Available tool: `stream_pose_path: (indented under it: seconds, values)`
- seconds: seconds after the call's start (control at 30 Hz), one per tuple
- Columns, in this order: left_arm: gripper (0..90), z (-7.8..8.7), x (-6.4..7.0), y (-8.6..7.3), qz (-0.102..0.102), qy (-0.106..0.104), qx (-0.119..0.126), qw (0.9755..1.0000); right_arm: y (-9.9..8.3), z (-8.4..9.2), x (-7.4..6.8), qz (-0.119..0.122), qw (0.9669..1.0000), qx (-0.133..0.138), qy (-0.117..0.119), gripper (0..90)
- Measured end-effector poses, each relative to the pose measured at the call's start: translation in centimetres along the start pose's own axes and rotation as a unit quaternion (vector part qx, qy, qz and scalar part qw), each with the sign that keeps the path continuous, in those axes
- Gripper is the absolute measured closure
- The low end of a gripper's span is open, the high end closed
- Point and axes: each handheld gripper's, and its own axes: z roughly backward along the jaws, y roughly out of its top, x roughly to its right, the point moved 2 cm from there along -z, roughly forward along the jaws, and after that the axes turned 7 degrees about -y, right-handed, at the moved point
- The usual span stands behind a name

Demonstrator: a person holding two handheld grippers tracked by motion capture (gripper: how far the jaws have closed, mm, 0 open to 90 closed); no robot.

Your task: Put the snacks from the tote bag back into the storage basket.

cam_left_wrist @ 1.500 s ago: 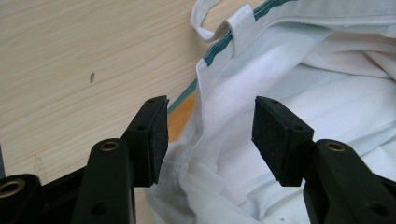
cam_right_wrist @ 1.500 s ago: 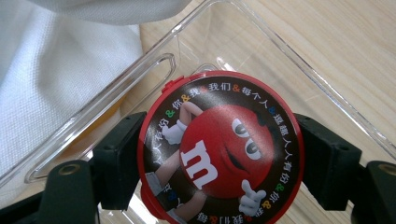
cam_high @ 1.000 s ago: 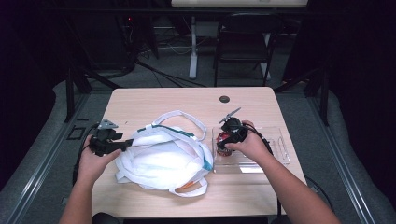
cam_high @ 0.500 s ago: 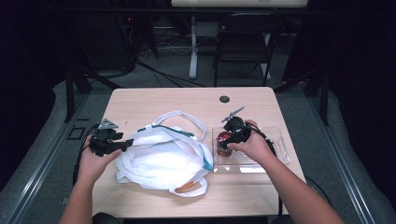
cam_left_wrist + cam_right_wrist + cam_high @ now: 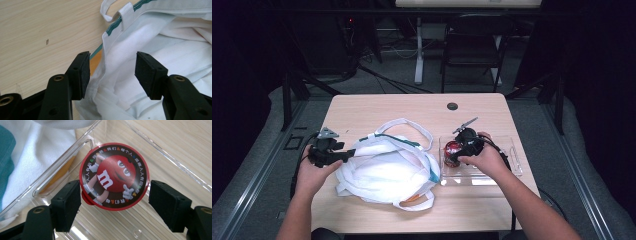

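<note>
A white cloth tote bag (image 5: 387,167) with green trim lies crumpled at the table's front middle. My left gripper (image 5: 348,154) is at its left edge. In the left gripper view that gripper (image 5: 112,75) is open, its jaws straddling a fold of the bag (image 5: 175,55) without pinching it. A red M&M's can (image 5: 452,151) stands in a clear plastic tray (image 5: 507,165) right of the bag. My right gripper (image 5: 113,202) is open, one jaw on each side of the can (image 5: 115,176) and close to its lid.
The wooden table (image 5: 412,107) has bare room behind the bag and a dark cable hole (image 5: 452,106) at the back. Something orange (image 5: 412,198) peeks from under the bag's front edge. The tray's rim (image 5: 62,170) touches the bag. A chair (image 5: 472,50) stands beyond the table.
Almost nothing differs. The right gripper has settled slightly closer around the can; the left gripper stays at the bag's edge.
</note>
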Motion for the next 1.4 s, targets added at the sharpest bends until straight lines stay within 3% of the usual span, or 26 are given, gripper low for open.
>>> stream_pose_path:
  seconds: [0.43, 0.47, 0.97, 1.4]
  values:
    - [46.1, -0.1, 0.0, 0.0, 0.000, 0.000, -0.001, 1.0000, -0.2, -0.4, -0.2, 0.002, 1.0000, 0.005, 0.000, 26.8]
    - [46.1, -0.1, 0.0, 0.0, 0.001, 0.000, -0.001, 1.0000, -0.1, -0.3, -0.1, 0.012, 0.9999, -0.004, 0.000, 26.8]
    - [46.1, 0.0, 0.0, 0.0, -0.001, 0.000, -0.002, 1.0000, 0.4, -0.8, 0.1, 0.007, 0.9999, 0.007, -0.001, 26.9]
    - [46.1, -0.1, 0.0, 0.0, -0.001, 0.006, 0.003, 1.0000, 0.8, -1.1, 0.6, 0.039, 0.9991, 0.012, 0.010, 26.9]
